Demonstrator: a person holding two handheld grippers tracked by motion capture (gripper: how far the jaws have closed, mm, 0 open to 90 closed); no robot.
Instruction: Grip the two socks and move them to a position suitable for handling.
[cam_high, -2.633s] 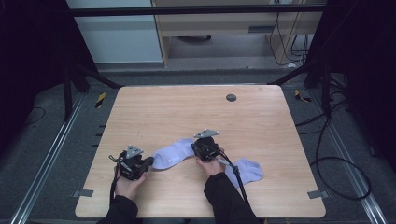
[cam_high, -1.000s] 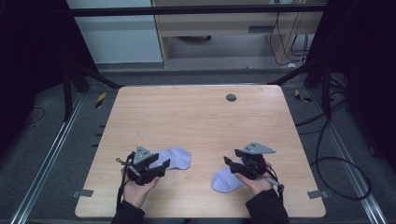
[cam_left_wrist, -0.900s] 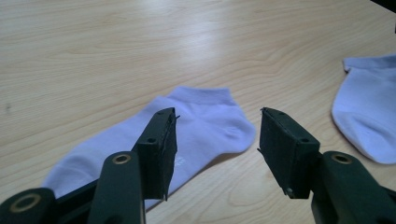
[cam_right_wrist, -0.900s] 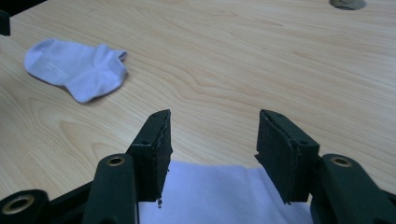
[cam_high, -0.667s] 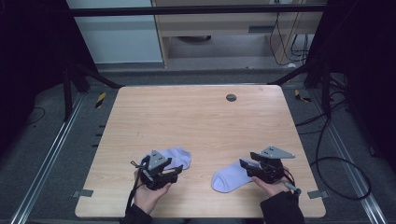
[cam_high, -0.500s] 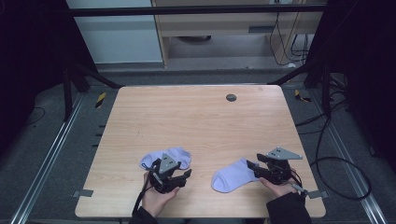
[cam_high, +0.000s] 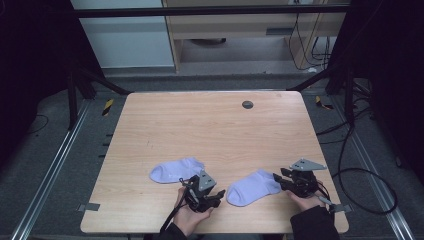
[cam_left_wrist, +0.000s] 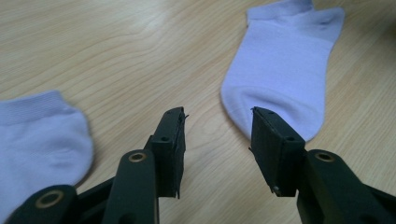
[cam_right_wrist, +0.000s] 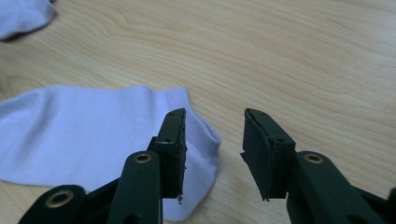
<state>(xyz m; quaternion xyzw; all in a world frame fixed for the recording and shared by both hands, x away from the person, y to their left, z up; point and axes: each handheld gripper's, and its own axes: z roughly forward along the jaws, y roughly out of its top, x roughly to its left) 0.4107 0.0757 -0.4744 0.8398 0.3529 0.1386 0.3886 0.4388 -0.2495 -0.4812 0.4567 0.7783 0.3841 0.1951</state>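
We are bringing both grippers to one white ankle sock (cam_high: 254, 188) lying flat near the table's (cam_high: 210, 125) front edge, so each can take an end. The left gripper (cam_high: 216, 195) is closing toward its toe, the right gripper (cam_high: 278, 180) toward its cuff; neither is gripping yet. The other sock (cam_high: 176, 170) is lying just left.

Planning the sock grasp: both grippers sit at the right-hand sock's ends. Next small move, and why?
Probably ease both grippers forward and close. The left gripper is open at the toe of the right sock, nothing between its pads; the right gripper is open at the cuff, one pad over the edge. Their jaws have just been closing.
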